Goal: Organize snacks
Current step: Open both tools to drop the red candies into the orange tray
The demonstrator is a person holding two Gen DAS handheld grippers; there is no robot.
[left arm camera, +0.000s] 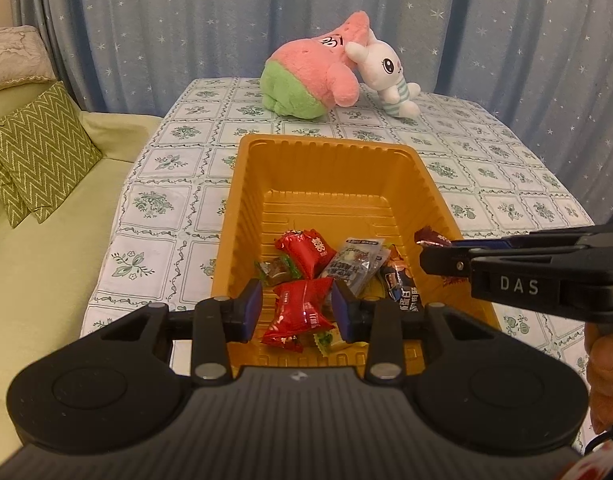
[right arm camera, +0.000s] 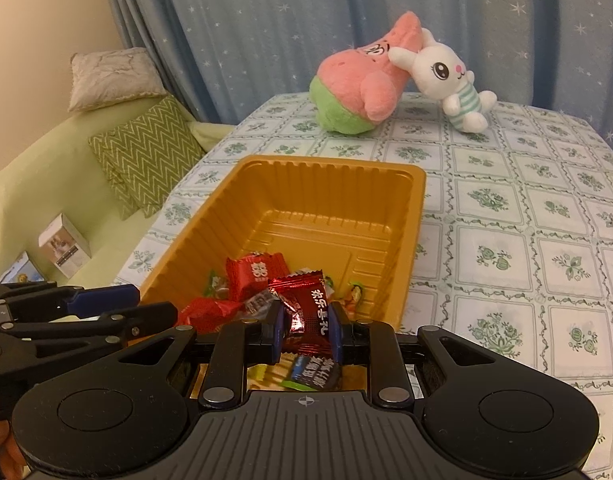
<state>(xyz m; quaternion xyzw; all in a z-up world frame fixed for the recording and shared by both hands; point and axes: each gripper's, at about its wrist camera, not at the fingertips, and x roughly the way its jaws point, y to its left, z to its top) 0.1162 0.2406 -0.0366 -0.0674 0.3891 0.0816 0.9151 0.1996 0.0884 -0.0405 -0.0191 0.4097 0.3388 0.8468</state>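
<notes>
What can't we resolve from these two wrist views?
- Left wrist view: near wall of the orange plastic tray and sweets under the left claw, hidden by the claw body.
- Left wrist view: right claw cut off by the right edge.
- Right wrist view: wrappers beneath the dark red foil candy, hidden by it and the right claw.

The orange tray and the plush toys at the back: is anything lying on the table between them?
Nothing: in both wrist views only bare flowered tablecloth lies between the tray and the pink plush and white bunny.
</notes>
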